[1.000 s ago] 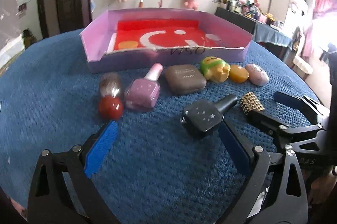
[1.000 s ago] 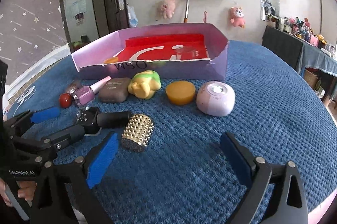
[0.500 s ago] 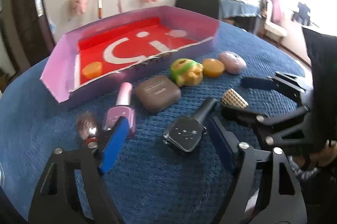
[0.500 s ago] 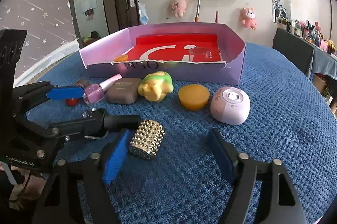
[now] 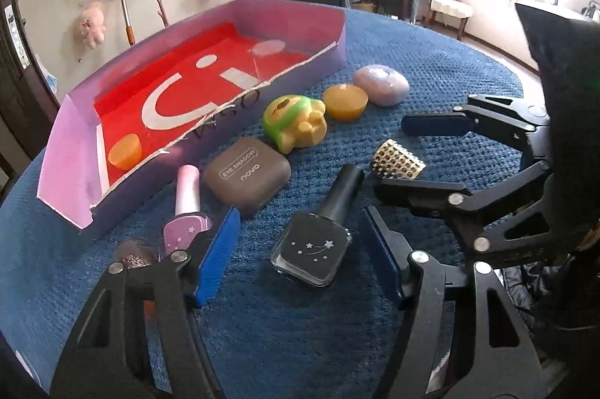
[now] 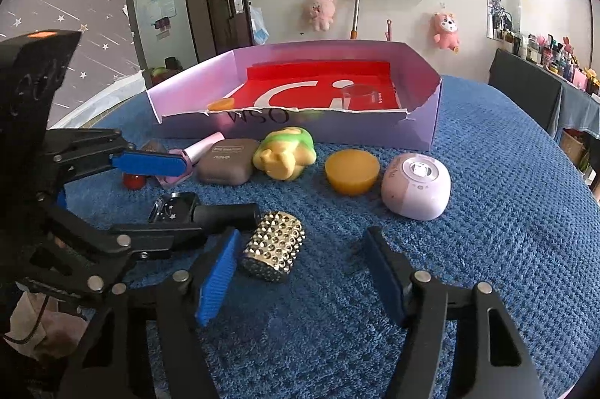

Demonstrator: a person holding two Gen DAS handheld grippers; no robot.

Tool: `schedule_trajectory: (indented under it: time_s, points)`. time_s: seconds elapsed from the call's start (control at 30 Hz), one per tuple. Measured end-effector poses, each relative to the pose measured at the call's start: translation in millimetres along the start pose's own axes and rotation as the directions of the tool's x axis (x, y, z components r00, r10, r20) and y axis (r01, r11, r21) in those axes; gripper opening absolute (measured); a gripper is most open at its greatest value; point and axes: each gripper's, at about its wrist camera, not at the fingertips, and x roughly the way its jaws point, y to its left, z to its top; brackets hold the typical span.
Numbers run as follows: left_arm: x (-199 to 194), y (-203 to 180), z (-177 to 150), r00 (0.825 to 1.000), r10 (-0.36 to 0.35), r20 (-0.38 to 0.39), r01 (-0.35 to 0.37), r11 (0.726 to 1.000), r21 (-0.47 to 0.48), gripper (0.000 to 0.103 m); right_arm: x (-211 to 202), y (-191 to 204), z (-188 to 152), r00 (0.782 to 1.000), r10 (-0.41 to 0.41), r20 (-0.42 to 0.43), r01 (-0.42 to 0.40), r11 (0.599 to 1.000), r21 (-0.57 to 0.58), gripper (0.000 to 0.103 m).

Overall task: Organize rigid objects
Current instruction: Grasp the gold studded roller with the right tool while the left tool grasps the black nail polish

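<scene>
Closing on: black square nail-polish bottle with star print, lying in the lower centre of my left wrist view, cap pointing up-right.
Left gripper: jaws narrowing from a second ago; bottle now sits between the blue pads, with gaps showing on both sides, not yet pinched.
Right gripper: jaws also narrowing; gold studded cylinder lies just inside my left pad, not clamped.
What changed: both pairs of jaws have drawn in; my left one has rolled to line up with the bottle.
Meaning: I judge two pick-ups are starting.
Destination: purple cardboard tray with red lining, upper left, holding one orange puck.
Still outside on blue cloth: pink polish bottle, brown eyeshadow compact, yellow-green toy.
</scene>
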Motion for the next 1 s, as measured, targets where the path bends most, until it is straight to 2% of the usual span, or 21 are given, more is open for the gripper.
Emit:
schedule_trajectory:
  time_s: [0.07,0.1,0.13,0.17,0.2,0.23,0.3,0.67,0.83,1.0]
  points:
    - [5,1,0,1.0,-0.018,-0.012,0.018,1.0,-0.003,0.05,0,1,0,1.0,-0.002,0.001,0.002,1.0,-0.002,0.069]
    - [7,1,0,0.999,-0.047,-0.018,0.047,0.999,-0.014,0.041,0,2,-1,1.0,-0.009,0.002,0.009,1.0,-0.007,0.066]
    - [9,1,0,0.998,-0.062,-0.018,0.061,0.998,-0.023,0.04,1,4,-1,1.0,-0.017,0.002,0.017,1.0,-0.014,0.064]
    - [8,0,0,0.998,-0.055,-0.009,0.055,0.998,-0.026,0.04,1,5,-1,1.0,-0.02,0.005,0.02,1.0,-0.022,0.056]
    - [9,-2,0,0.999,-0.047,-0.002,0.047,0.999,-0.022,0.039,0,6,-2,1.0,-0.014,0.01,0.014,1.0,-0.026,0.04]
    - [8,-3,-1,0.999,-0.04,0.01,0.04,0.999,-0.025,0.039,0,6,-2,1.0,-0.001,0.009,0.002,1.0,-0.026,0.031]
    - [8,-2,-2,0.999,-0.03,0.019,0.031,0.998,-0.063,0.039,-1,7,-2,1.0,0.008,0.008,-0.008,1.0,-0.027,0.028]
    - [-19,-3,-4,0.991,0.068,0.116,-0.038,0.97,-0.241,0.039,-38,8,19,0.992,0.011,0.13,-0.005,0.999,-0.052,0.027]
    - [-21,0,-16,0.984,0.129,0.124,-0.083,0.941,-0.327,0.039,-41,7,21,0.99,0.037,0.136,-0.03,0.998,-0.053,0.027]
    - [-24,4,-28,0.982,0.151,0.113,-0.096,0.918,-0.386,0.039,-31,5,19,0.992,0.078,0.1,-0.074,0.996,-0.041,0.027]
